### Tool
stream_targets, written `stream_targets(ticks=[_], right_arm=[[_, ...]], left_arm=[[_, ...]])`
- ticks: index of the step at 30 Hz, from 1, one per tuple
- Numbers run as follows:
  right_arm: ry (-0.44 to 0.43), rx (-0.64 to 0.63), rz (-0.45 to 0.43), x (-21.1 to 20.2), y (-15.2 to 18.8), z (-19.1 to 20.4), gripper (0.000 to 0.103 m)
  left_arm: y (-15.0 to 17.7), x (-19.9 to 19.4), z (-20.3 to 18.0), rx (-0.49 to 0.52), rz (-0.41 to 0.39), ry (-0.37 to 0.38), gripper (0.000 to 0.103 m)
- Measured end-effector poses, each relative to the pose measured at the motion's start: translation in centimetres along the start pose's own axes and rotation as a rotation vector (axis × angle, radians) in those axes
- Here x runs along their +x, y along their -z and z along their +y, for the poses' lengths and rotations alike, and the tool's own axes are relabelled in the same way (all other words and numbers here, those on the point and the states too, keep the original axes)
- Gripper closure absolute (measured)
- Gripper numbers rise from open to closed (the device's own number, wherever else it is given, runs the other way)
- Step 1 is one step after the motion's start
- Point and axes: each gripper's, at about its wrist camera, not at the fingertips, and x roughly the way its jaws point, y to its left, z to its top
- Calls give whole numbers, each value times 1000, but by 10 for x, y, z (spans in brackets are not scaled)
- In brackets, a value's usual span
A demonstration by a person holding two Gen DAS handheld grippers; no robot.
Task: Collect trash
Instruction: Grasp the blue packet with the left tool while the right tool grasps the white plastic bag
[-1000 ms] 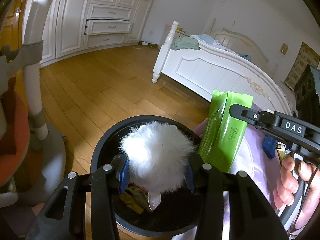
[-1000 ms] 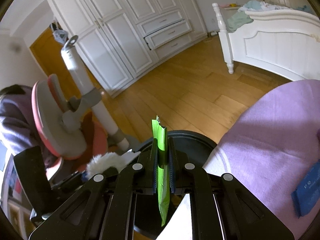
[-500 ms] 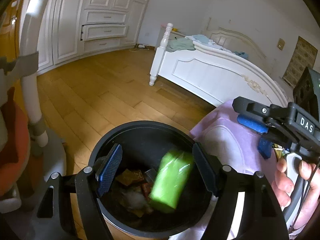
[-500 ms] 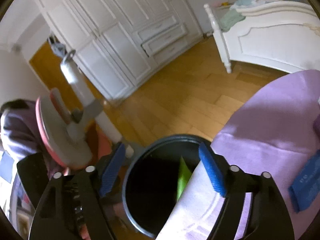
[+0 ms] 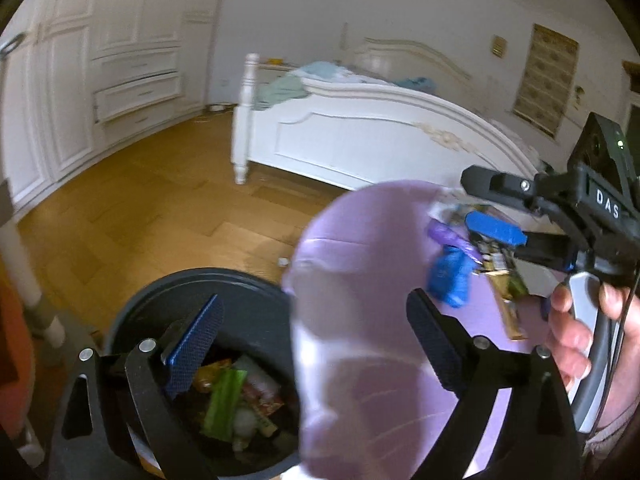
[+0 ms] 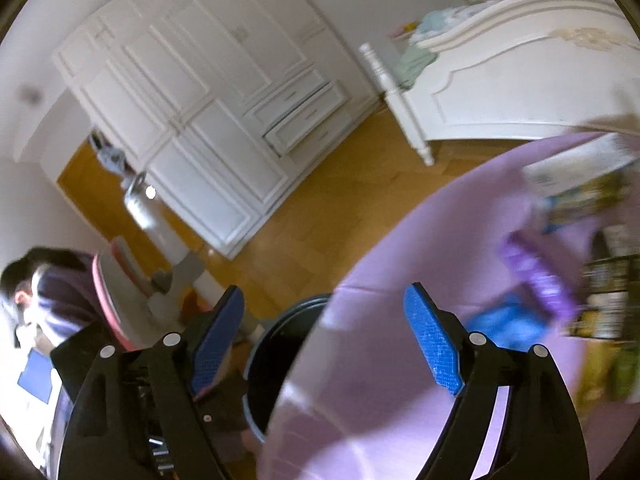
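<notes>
A black round bin [image 5: 240, 292] stands on the wood floor beside a table with a purple cloth [image 5: 360, 240]. The green packet [image 5: 222, 404] and other wrappers lie inside the bin. My left gripper [image 5: 316, 344] is open and empty over the bin's right rim and the table edge. My right gripper [image 6: 324, 344] is open and empty above the table edge, and it shows at the right of the left wrist view [image 5: 496, 208]. On the cloth lie a blue wrapper [image 5: 452, 276], a purple wrapper [image 5: 448, 236] and several other packets [image 6: 600, 292]. The bin also shows in the right wrist view [image 6: 280, 344].
A white bed [image 5: 360, 140] stands behind the table. White wardrobes [image 6: 208, 120] line the far wall. A pink and grey chair [image 6: 120, 280] with a person [image 6: 48, 292] in it stands left of the bin.
Both grippers opened and dropped the white fluffy ball and the green packet into the bin. Both views have since swung right, toward the purple table.
</notes>
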Motion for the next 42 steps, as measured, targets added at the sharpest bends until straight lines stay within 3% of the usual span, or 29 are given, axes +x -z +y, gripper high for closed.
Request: stream_targets(ticks=[9,14,22,24,27,29,32,34,39,42], right_arm=[[194,-31,-84,-90,-7,-83,12],[332,-189,16,-106,2,-111,11],[449,-453,234,-78,27,-122,12],[454,-479,243,-74,29,-124,12],[432,-460,249,-69,27,-131,12],[411,-434,260,-68,25,-136,13],[380,-400,273,-71,24,-141,20],[381,-386,275,-74,22,-141,39],[364,-357,252,-86,20,-140,64],[356,-325,220,-97,18,-140,74]], left_arm=[[-14,38,-69,144,54,79,10],[-18,63,-102,195,107,116,10],[-16,102,-130,265,193,120,11],[-17,108,-132,262,214,130,31],[-18,120,-133,261,259,115,47],[-18,126,-132,251,284,119,51],[-18,126,-131,244,285,121,57],[-18,126,-131,239,281,128,60],[-17,119,-130,222,253,147,63],[-15,111,-128,216,230,160,64]])
